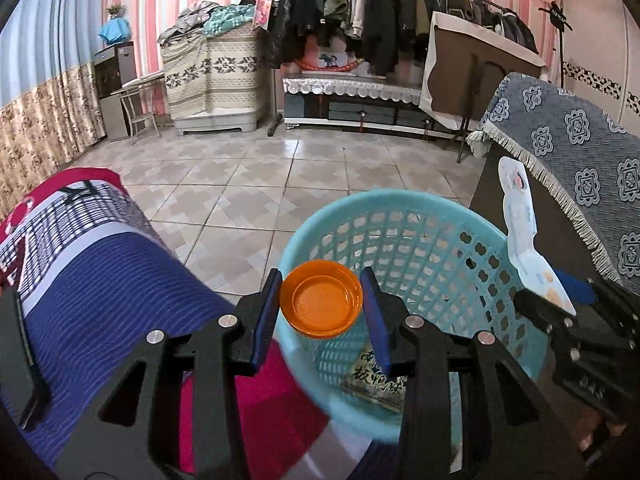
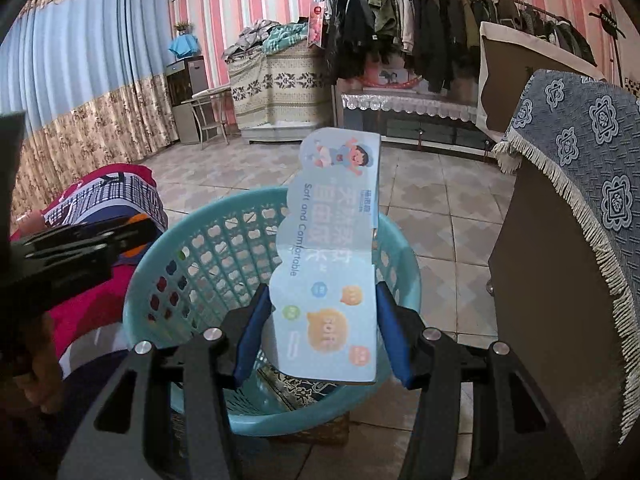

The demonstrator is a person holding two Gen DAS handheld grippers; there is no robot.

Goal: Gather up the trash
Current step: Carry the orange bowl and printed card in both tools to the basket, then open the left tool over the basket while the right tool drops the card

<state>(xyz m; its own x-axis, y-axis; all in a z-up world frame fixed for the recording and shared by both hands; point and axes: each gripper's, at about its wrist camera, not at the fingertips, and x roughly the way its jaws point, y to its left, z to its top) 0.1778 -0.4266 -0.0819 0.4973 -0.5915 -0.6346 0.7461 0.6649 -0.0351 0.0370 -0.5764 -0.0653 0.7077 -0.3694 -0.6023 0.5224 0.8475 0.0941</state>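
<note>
orange lid (image 1: 321, 298): sitting clamped between the left gripper (image 1: 322, 316) pads, hanging over the near rim of the basket
card (image 2: 330, 264): standing upright, pinched by the right gripper (image 2: 326, 336); hanging above the basket
teal basket (image 2: 168, 248): resting on the tiled floor (image 1: 248, 184); printed paper lying inside
surroundings: striped blanket (image 1: 100, 264) lying at left; cloth-draped cabinet (image 2: 560, 280) standing at right

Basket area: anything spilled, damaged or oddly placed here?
Nothing stands out. The orange lid in the left tool and the card in the right tool sit over the blue basket, which is upright.
</note>
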